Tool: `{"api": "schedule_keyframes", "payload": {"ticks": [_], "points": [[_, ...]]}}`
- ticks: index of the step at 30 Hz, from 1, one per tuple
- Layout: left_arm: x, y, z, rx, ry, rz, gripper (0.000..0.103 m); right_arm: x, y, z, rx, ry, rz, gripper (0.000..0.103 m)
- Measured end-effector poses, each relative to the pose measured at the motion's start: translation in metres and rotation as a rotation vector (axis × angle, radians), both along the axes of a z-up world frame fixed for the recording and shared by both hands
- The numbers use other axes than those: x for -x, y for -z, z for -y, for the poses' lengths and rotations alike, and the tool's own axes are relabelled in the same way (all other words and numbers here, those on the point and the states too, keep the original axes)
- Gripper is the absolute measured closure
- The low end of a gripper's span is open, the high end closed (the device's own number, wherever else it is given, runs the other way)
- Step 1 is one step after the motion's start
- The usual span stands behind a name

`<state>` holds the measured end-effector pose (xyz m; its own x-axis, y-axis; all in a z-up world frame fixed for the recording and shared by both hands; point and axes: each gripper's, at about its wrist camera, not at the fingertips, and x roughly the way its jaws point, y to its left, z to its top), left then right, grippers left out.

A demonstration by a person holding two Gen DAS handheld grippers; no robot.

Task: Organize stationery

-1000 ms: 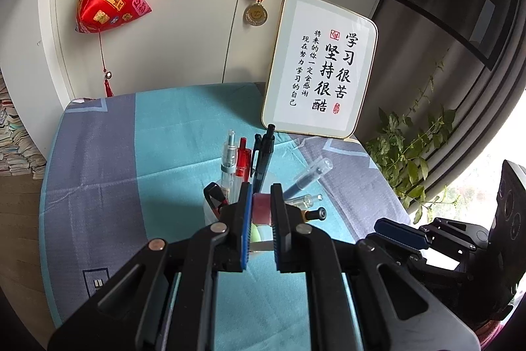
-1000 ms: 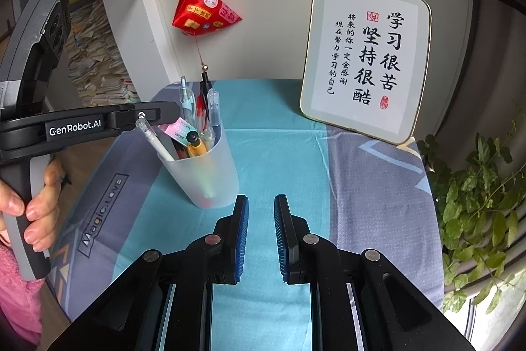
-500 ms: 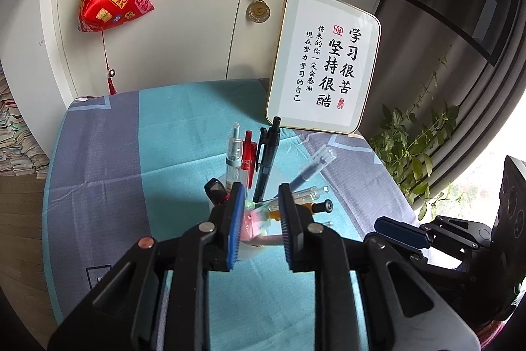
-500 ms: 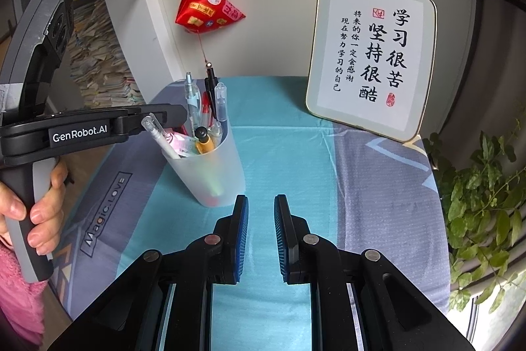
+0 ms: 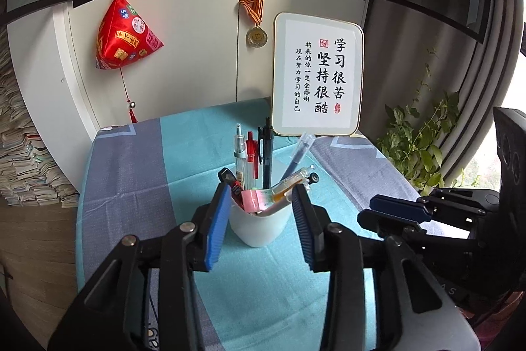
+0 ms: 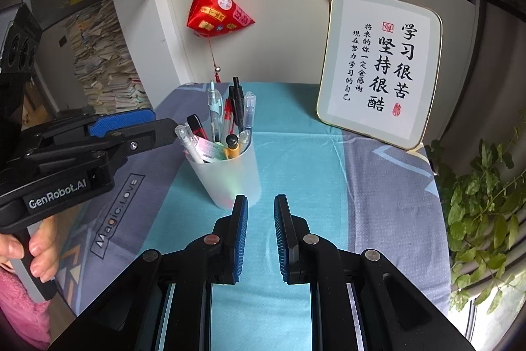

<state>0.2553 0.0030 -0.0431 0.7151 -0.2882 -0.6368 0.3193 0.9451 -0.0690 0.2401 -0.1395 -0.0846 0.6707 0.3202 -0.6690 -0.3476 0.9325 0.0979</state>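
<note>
Since a second ago my left tool (image 5: 259, 209) has let go of the pink eraser (image 5: 254, 199), backed off, and its jaws are opening with nothing pressed between them. That eraser now sits in the white pen cup (image 5: 259, 227) on the bench (image 5: 131, 173). My right tool (image 6: 260, 214) hangs narrow and empty just beside the cup.
</note>
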Motion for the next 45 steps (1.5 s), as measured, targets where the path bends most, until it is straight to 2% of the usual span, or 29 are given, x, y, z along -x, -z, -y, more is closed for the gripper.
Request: {"api": "schedule_keyframes", "payload": {"ticks": [8, 10, 14, 15, 18, 19, 23, 28, 32, 36, 40, 45], "points": [[0.044, -0.018, 0.002, -0.048, -0.017, 0.120, 0.045, 0.022, -0.012, -0.003, 0.014, 0.040, 0.028, 0.087], [0.055, -0.022, 0.000, -0.039, -0.026, 0.142, 0.035, 0.031, -0.017, -0.003, 0.030, 0.065, 0.044, 0.087], [0.081, -0.027, -0.002, -0.026, -0.066, 0.197, 0.022, 0.054, -0.027, 0.000, 0.046, 0.119, 0.089, 0.086], [0.087, -0.028, -0.003, -0.021, -0.069, 0.203, 0.019, 0.060, -0.029, 0.001, 0.046, 0.130, 0.098, 0.083], [0.103, -0.029, -0.003, -0.007, -0.071, 0.211, 0.018, 0.077, -0.036, 0.005, 0.048, 0.168, 0.122, 0.060], [0.107, -0.029, -0.004, -0.001, -0.076, 0.212, 0.017, 0.084, -0.038, 0.006, 0.046, 0.176, 0.135, 0.057], [0.123, -0.032, -0.004, 0.018, -0.094, 0.206, 0.012, 0.108, -0.049, 0.008, 0.056, 0.195, 0.179, 0.055], [0.148, -0.037, -0.004, 0.034, -0.112, 0.223, 0.005, 0.137, -0.059, 0.014, 0.035, 0.223, 0.226, 0.041], [0.169, -0.043, 0.000, 0.023, -0.114, 0.251, 0.002, 0.158, -0.066, 0.017, 0.018, 0.231, 0.251, 0.037], [0.184, -0.045, 0.002, 0.016, -0.118, 0.256, 0.001, 0.178, -0.071, 0.017, 0.023, 0.246, 0.284, 0.028], [0.190, -0.044, 0.000, 0.028, -0.133, 0.221, 0.001, 0.194, -0.072, 0.016, 0.043, 0.249, 0.299, 0.028], [0.206, -0.045, -0.002, 0.040, -0.143, 0.227, 0.001, 0.210, -0.074, 0.020, 0.040, 0.253, 0.314, 0.028]]}}
